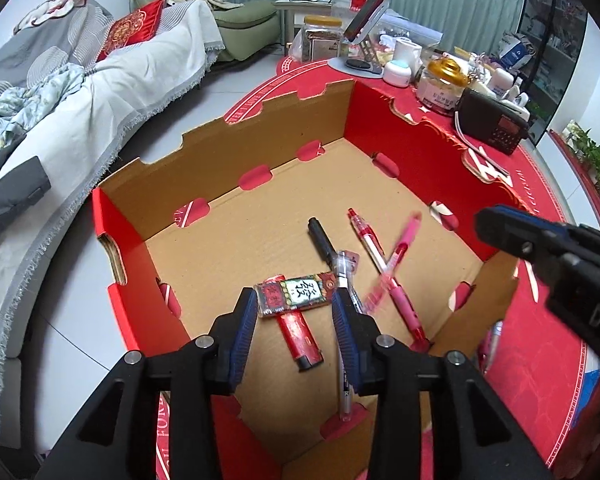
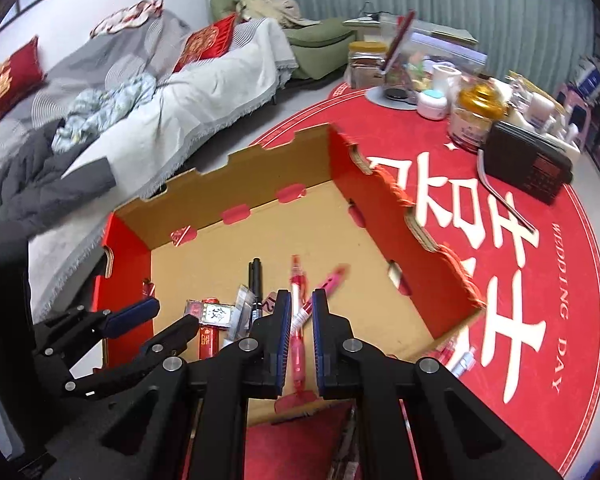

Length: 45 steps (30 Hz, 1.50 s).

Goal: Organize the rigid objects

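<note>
Legend. An open cardboard box, red outside and brown inside, stands on a round red table mat and serves as the collecting bin for the loose rigid items. On its floor lie a flat printed tile with a large black character, resting across a red cylindrical lighter; a black marker pen; a clear-barrelled pen; and a red pen crossed by a pink pen, the latter blurred. The left gripper hangs over the tile with its jaws parted to a moderate gap, the pads clear of the tile on both sides, which reads as a release just made above the pile, not a fresh grasp. The right gripper shows narrow, near-closed jaws, the red pen visible on the box floor through the slit, apparently not pinched. Further pens lie outside the box's near corner, so sorting appears unfinished.
</note>
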### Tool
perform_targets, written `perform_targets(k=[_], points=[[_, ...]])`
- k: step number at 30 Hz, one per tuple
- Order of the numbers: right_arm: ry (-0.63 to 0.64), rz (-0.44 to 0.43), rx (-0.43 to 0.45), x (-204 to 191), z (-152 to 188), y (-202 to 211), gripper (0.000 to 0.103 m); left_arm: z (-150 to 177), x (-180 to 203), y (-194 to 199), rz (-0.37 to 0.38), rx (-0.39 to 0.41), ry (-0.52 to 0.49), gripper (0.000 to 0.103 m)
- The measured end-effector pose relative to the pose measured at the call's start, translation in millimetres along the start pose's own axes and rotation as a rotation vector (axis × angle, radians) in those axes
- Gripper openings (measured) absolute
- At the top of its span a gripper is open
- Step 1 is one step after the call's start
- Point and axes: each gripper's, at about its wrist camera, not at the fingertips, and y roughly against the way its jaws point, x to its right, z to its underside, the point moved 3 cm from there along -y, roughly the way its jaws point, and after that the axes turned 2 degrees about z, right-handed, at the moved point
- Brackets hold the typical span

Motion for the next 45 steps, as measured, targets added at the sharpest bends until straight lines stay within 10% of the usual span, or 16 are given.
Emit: perform_targets(k=[9, 21, 45], points=[[-0.068, 0.044, 0.055, 35, 50, 54, 0.011, 29, 17, 45, 0.068, 0.046, -0.024, 0.042], [-0.223, 0.042, -0.121, 80, 152, 37, 0.011, 115, 89, 44, 0.166, -0.063, -0.128, 0.042], [-0.299, -0.013, -0.114, 118, 97, -18, 0.011, 98, 122, -20, 0.136, -0.132, -0.072, 0.04]])
